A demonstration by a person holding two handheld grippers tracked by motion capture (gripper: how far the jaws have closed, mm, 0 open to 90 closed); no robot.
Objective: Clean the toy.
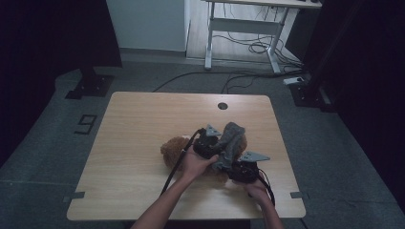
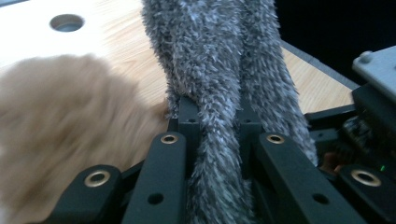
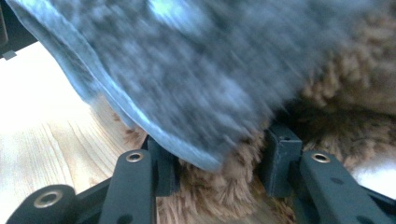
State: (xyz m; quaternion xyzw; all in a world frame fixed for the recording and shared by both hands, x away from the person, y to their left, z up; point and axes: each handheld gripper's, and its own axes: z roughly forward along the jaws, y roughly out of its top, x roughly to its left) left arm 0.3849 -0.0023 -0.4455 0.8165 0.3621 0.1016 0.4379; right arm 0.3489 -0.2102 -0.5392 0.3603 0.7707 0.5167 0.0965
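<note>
In my right hand-held gripper's view the grey fuzzy cloth [image 3: 196, 70] is smeared by blur and runs off the top edge, covering much of the brown plush toy [image 3: 219, 191] between my jaws. From my left hand-held gripper's view the toy [image 2: 60, 135] is blurred too, cut off at the left edge. From above, the cloth [image 1: 230, 143] and my hands hide most of the toy [image 1: 173, 149]; its shape I cannot tell.
</note>
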